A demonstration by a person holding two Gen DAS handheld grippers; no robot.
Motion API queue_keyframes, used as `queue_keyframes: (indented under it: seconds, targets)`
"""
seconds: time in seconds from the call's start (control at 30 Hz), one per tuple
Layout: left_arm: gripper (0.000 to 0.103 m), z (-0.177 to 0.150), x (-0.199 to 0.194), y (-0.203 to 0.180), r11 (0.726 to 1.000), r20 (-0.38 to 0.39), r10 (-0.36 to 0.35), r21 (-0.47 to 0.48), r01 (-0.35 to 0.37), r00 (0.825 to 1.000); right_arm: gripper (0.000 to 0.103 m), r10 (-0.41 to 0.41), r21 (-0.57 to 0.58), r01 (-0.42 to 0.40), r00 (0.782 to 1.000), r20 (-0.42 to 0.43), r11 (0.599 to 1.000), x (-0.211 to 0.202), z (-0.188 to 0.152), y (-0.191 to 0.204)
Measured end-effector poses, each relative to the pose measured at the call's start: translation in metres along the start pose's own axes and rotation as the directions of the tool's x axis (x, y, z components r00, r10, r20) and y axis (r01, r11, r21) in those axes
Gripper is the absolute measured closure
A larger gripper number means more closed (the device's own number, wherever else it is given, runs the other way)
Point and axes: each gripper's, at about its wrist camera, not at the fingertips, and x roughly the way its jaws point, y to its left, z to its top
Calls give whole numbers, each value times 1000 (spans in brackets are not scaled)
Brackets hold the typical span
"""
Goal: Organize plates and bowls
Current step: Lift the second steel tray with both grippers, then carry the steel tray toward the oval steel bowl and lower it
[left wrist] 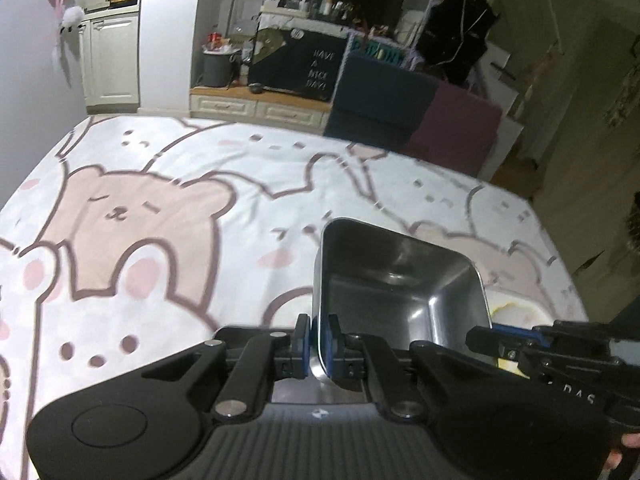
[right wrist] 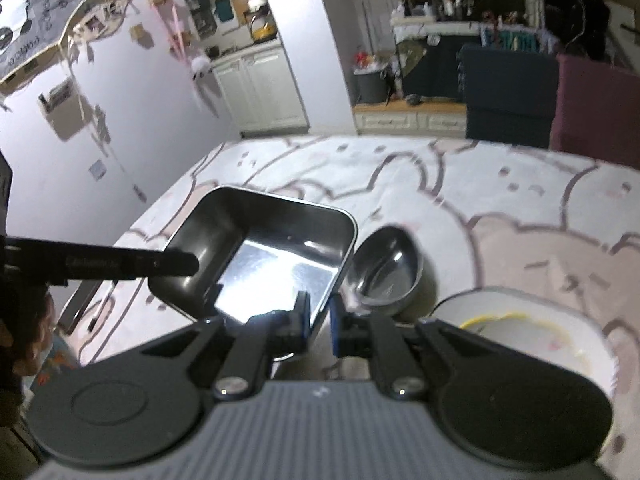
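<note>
Steel tray (right wrist: 256, 256) pinched by both the left gripper (left wrist: 318, 340) and the right gripper (right wrist: 319, 318); uneven carry could tip it onto round bowl (right wrist: 386, 270).

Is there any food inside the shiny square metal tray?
No, the square metal tray is bare inside, and only its shiny bottom shows in the right wrist view.

- To your left of the steel tray (left wrist: 396, 280), the cartoon tablecloth (left wrist: 160, 208) lies bare to its far edge.
- To your right, the round steel bowl (right wrist: 386, 268) sits just beside the tray wall, and the white bowl (right wrist: 532, 332) blocks the near corner.
</note>
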Motion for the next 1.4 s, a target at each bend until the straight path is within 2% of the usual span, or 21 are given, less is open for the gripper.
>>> queue_keyframes:
  seconds: [0.37,0.57,1.03,1.4]
  targets:
    - [96,-25,12,42,993,-79,115,11,-114,990,89,44,-49,-51,991,-129,998,47,-14,44]
    - [95,-26,21,49,989,-102,145,25,-143,984,89,16,-115,-39,982,-189,993,66,-21,64]
    - [95,-36,43,35,975,-156,183,158,-158,971,88,-75,-220,29,976,-203,975,75,-27,71]
    - [94,-40,49,39,972,-193,206,158,-176,959,88,-94,-267,32,971,-222,963,85,-30,77]
